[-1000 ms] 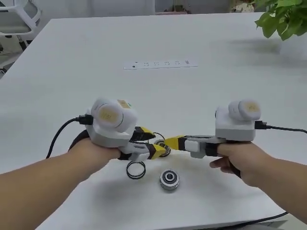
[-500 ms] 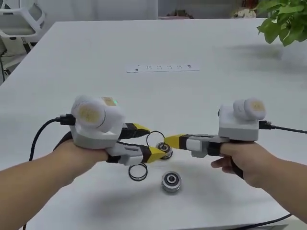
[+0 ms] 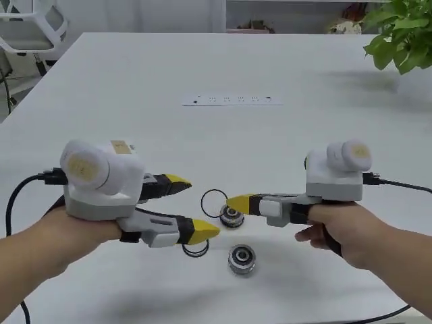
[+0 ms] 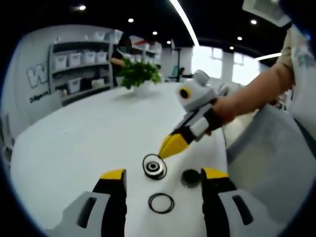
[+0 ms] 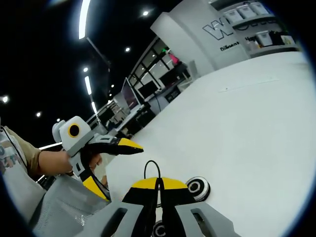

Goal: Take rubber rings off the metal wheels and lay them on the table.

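Observation:
A thin black rubber ring [image 3: 214, 202] stands up from the shut yellow tips of my right gripper [image 3: 233, 202]; in the right gripper view the ring [image 5: 149, 168] loops out of the closed jaws [image 5: 159, 183]. A metal wheel [image 3: 231, 216] lies on the table just below those tips. A second wheel [image 3: 241, 258] lies nearer me. Another rubber ring [image 3: 196, 248] lies flat on the table, partly behind the lower jaw of my left gripper [image 3: 192, 206], which is open and holds nothing. Through the left gripper [image 4: 163, 173] jaws I see a wheel [image 4: 154, 167] and the flat ring [image 4: 161, 203].
The white table [image 3: 270, 142] has a strip of sockets [image 3: 232, 100] set into it further back. A green plant [image 3: 403, 34] stands at the far right corner and an office chair [image 3: 30, 27] at the far left. Cables trail from both grippers.
My left gripper has drawn back to the left, away from the wheel, and its jaws have opened. The thin ring now stands free at the right gripper's tips.

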`<state>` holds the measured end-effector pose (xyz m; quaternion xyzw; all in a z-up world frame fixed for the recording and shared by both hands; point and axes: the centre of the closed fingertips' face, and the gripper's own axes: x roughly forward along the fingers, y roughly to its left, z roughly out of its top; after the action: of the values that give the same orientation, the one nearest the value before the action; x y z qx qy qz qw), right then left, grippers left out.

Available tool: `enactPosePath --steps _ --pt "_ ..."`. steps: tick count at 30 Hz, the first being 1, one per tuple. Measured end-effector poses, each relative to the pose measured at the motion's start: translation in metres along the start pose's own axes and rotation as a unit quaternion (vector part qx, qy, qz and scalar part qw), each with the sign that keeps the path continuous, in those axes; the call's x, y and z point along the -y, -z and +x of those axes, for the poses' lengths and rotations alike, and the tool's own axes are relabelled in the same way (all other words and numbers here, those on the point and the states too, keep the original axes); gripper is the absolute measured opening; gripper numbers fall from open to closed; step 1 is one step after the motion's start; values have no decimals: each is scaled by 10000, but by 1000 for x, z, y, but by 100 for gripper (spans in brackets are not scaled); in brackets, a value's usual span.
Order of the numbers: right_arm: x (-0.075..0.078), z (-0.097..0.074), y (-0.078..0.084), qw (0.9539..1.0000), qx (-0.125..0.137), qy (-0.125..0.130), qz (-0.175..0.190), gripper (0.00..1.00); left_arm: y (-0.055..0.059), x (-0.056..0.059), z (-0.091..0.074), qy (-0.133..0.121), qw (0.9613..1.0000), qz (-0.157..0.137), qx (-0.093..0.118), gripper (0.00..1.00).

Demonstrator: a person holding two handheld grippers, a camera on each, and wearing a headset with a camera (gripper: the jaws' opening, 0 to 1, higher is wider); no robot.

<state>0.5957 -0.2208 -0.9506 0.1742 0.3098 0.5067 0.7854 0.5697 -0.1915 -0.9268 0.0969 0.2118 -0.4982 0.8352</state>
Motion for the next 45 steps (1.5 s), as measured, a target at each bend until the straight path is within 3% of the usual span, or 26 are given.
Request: enactPosePath --steps 16,23,32,45 --pt "-12 25 31 9964 -841 -13 -95 0 11 3 -27 -45 10000 9 25 78" --pt "-7 31 46 9931 -1169 100 -47 0 14 1 -33 -110 9999 -64 43 78" --pt "0 34 58 9900 -1390 233 52 0 19 0 -37 -168 9997 -168 25 78" --pt "7 35 61 9892 -1421 353 50 0 21 -1 -37 -202 9996 -208 -15 77"
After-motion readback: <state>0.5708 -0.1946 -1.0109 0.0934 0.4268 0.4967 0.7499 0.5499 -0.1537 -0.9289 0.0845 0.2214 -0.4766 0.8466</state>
